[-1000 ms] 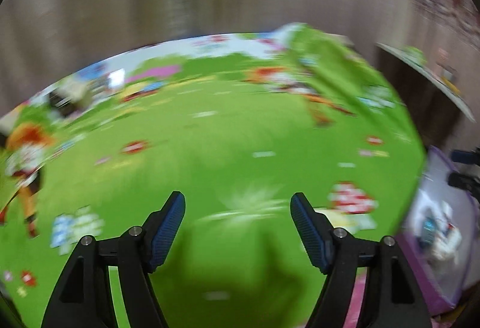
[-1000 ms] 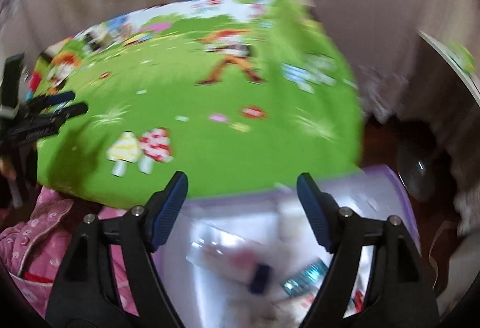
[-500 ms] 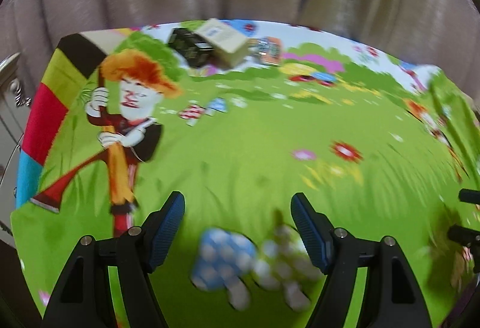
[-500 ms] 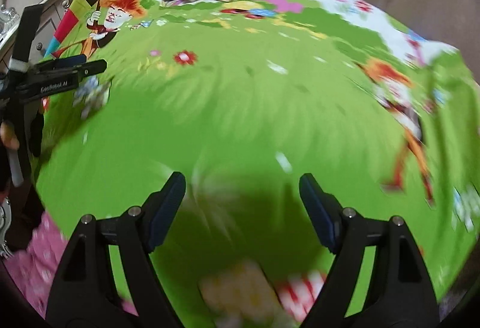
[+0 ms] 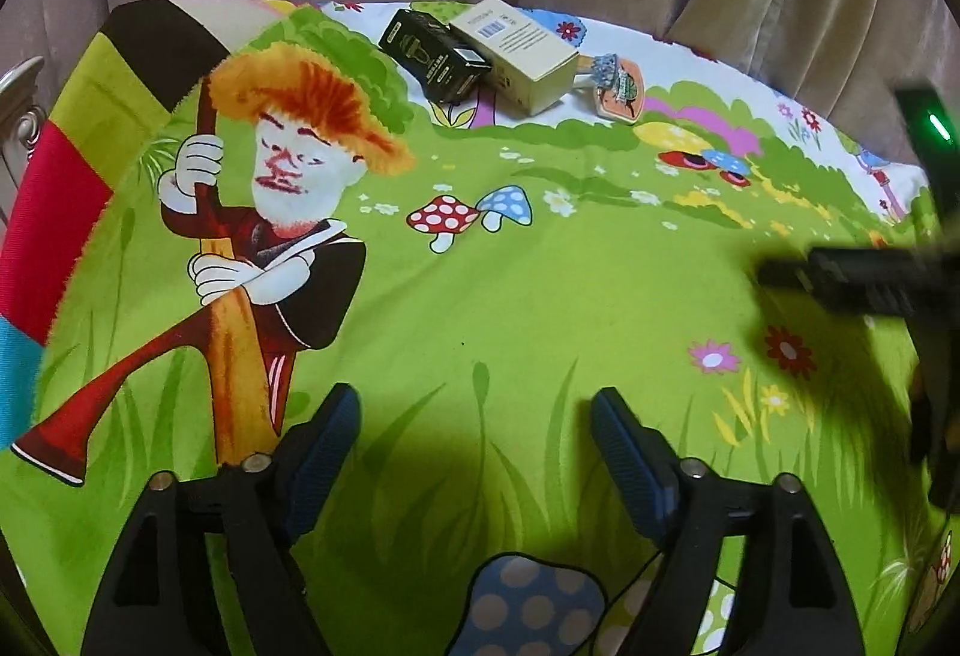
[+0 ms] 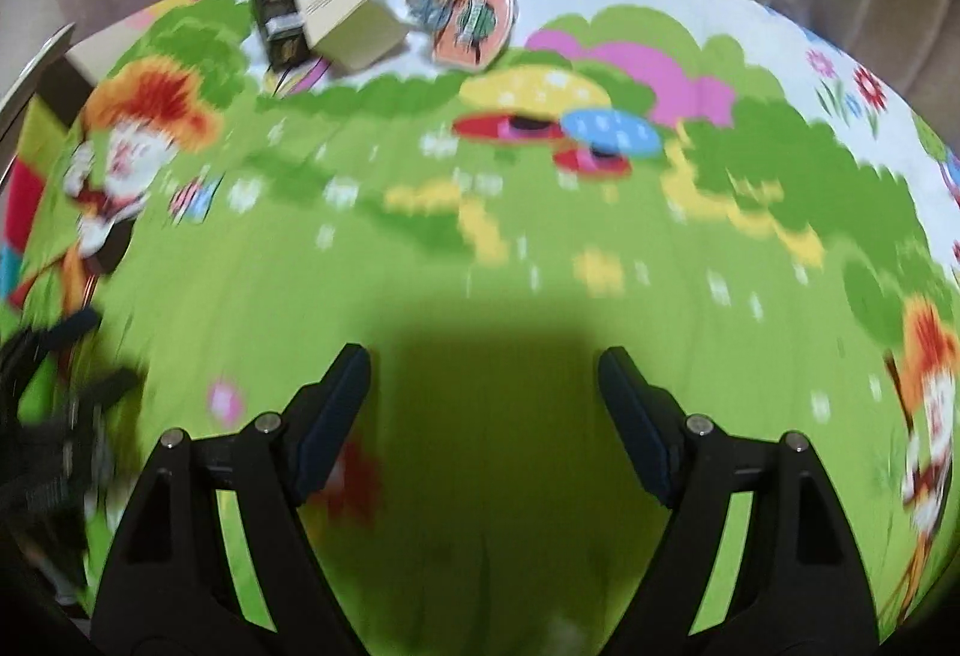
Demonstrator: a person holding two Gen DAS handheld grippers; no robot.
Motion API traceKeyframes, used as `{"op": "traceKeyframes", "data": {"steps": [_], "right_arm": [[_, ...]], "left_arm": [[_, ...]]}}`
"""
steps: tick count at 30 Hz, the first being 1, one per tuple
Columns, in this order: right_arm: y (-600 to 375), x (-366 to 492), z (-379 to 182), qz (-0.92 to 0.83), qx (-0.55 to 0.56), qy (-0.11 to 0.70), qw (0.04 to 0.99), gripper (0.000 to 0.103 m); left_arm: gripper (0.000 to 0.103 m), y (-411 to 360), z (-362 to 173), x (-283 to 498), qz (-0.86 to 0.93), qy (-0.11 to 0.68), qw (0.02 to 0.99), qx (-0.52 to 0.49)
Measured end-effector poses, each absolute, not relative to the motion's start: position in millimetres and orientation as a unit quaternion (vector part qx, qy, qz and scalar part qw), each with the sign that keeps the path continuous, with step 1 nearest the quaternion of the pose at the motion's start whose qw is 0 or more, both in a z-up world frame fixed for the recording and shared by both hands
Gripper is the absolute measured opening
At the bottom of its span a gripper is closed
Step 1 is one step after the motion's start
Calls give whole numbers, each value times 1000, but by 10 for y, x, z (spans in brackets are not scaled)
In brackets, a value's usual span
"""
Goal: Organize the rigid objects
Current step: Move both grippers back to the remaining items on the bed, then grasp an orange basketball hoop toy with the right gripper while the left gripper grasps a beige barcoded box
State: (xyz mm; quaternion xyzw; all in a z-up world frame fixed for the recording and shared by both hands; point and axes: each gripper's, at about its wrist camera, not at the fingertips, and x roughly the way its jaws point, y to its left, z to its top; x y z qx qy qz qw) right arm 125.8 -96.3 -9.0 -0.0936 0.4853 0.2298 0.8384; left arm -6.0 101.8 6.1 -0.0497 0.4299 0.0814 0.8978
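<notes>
Black box (image 5: 437, 56), beige box (image 5: 521, 53) and flat orange pack (image 5: 619, 90) clustered at bed's far edge (image 5: 690, 56). Look light, stiff cardboard; grab across narrow sides. Left gripper (image 5: 476, 437) fingers just widened, empty; right gripper (image 6: 485, 398) agape, empty.

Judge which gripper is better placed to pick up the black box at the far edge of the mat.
Left, tentatively. The black box lies almost straight ahead of the left gripper, whose jaws have just been opening, empty. From the right gripper the box sits far off to the left.
</notes>
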Motion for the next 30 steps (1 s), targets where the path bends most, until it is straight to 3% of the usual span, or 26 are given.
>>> {"op": "traceKeyframes", "data": {"steps": [7, 20, 21, 23, 30], "right_arm": [[-526, 1943, -132, 223, -92, 478, 845, 83], [203, 3018, -171, 200, -107, 472, 852, 87], [225, 3009, -160, 205, -114, 468, 852, 83], [226, 2912, -129, 214, -135, 455, 854, 58], [-420, 2090, 120, 247, -158, 423, 858, 57]], "left_arm": [[103, 1046, 27, -8, 85, 446, 890, -44], [103, 1057, 29, -8, 82, 447, 890, -44], [103, 1056, 30, -7, 82, 447, 890, -44], [103, 1056, 30, -9, 82, 447, 890, -44], [103, 1058, 31, -9, 82, 447, 890, -43]]}}
